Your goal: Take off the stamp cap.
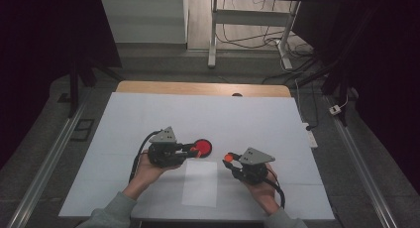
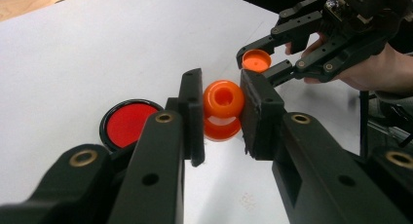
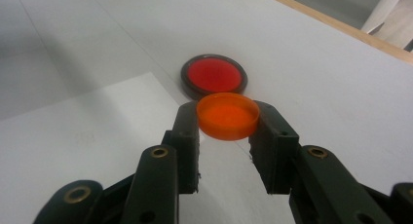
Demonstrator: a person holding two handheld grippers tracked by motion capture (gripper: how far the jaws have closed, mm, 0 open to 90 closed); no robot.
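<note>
High view, left to right. At lower left of centre, the left gripper (image 1: 190, 149) points toward the frame's right. In the left gripper view its jaws pinch a rounded orange piece (image 2: 223, 100) with a hollow top; a second orange form (image 2: 218, 129) sits directly under it, and whether that is a separate part or the lower half of the same piece cannot be told. Just right of this gripper, near frame centre, a red disc with a black rim (image 1: 202, 147) lies flat on the white surface (image 1: 257, 119). Right of centre, the right gripper (image 1: 229, 158) points toward the frame's left; its jaws are pressed against the sides of a shallow orange cap (image 3: 227, 114), held level and clear of the surface. A paler rectangular sheet (image 1: 200, 183) lies below centre, between the two forearms.

Risks, as judged from this arrangement. The rounded piece offers the flat jaws only a narrow contact, so a slight twist or a slackened squeeze could let it roll out and drop. The cap is held by its thin wall near the jaw tips, so tilting or pushing it against another part off-axis could pop it free. The two grippers stand near each other, and a hasty approach could knock one held part with the opposite jaws.

Count: two grippers, one red disc, one orange cap, one rounded orange piece (possibly two parts), one pale sheet.
</note>
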